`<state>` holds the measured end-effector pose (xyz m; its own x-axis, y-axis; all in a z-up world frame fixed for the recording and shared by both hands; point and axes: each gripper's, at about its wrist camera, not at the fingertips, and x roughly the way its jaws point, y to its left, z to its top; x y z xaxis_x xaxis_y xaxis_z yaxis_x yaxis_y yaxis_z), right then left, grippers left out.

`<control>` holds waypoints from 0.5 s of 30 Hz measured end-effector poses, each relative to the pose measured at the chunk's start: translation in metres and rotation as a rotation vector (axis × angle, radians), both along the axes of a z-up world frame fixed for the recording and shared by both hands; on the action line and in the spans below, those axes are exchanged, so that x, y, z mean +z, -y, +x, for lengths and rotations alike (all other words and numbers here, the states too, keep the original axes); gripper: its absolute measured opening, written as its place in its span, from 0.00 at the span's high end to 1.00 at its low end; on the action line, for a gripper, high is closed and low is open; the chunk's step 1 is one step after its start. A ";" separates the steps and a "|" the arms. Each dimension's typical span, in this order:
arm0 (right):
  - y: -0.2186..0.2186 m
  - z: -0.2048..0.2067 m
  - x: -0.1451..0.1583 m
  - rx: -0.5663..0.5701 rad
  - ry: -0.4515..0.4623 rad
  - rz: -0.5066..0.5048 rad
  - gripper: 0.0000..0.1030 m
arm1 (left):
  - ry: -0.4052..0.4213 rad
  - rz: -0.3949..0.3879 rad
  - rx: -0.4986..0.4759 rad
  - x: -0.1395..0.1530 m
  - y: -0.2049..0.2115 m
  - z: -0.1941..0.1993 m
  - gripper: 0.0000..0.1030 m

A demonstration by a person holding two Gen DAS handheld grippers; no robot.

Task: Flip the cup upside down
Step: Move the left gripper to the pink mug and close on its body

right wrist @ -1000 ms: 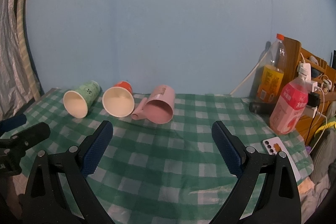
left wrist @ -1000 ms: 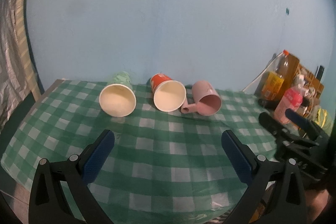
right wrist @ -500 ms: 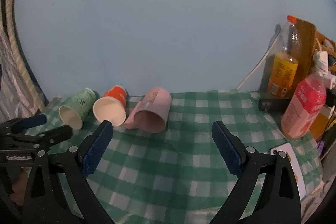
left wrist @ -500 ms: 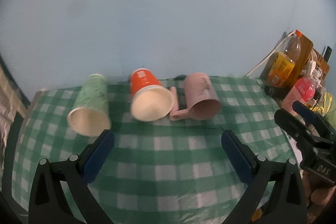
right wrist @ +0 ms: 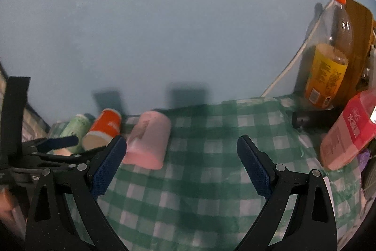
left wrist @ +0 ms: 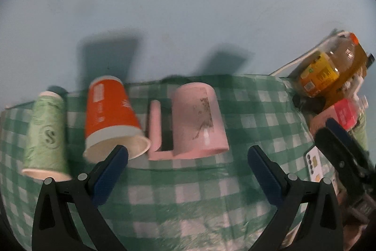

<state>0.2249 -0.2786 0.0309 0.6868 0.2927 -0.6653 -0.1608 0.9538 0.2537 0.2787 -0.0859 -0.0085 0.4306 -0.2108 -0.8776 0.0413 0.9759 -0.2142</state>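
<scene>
Three cups lie on their sides in a row on the green checked tablecloth [left wrist: 188,199], mouths toward me: a green paper cup [left wrist: 45,135], an orange paper cup [left wrist: 110,117] and a pink mug [left wrist: 197,121] with its handle on the left. My left gripper [left wrist: 188,166] is open and empty, just in front of the orange cup and the mug. My right gripper [right wrist: 181,161] is open and empty, to the right of the pink mug [right wrist: 150,140]. The orange cup [right wrist: 105,128] and green cup [right wrist: 75,128] show at its left, behind the left gripper's fingers [right wrist: 58,141].
An orange drink bottle [right wrist: 329,58] and a pink bottle [right wrist: 347,133] stand at the table's right edge, with a dark object [right wrist: 312,120] between them. A phone [left wrist: 317,161] lies at the right. The blue wall [left wrist: 188,15] is right behind the cups.
Both grippers have moved forward and closer to the cups, which now look larger. The cups have not moved. Both grippers stay open.
</scene>
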 end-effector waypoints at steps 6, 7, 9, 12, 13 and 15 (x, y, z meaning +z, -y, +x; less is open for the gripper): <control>0.011 0.020 -0.015 -0.043 -0.041 0.002 0.09 | -0.084 -0.038 0.016 -0.014 0.010 0.038 0.01; 0.012 0.024 -0.019 -0.047 -0.049 0.001 0.09 | -0.096 -0.040 0.016 -0.016 0.012 0.042 0.01; 0.012 0.028 -0.024 -0.051 -0.058 -0.010 0.09 | -0.121 -0.041 0.006 -0.021 0.018 0.050 0.01; 0.011 0.033 -0.030 -0.050 -0.075 -0.036 0.09 | -0.146 -0.035 -0.007 -0.029 0.027 0.059 0.01; 0.010 0.034 -0.033 -0.048 -0.081 -0.038 0.09 | -0.155 -0.033 -0.007 -0.032 0.029 0.061 0.02; 0.010 0.035 -0.037 -0.045 -0.093 -0.040 0.09 | -0.171 -0.022 -0.010 -0.038 0.034 0.066 0.05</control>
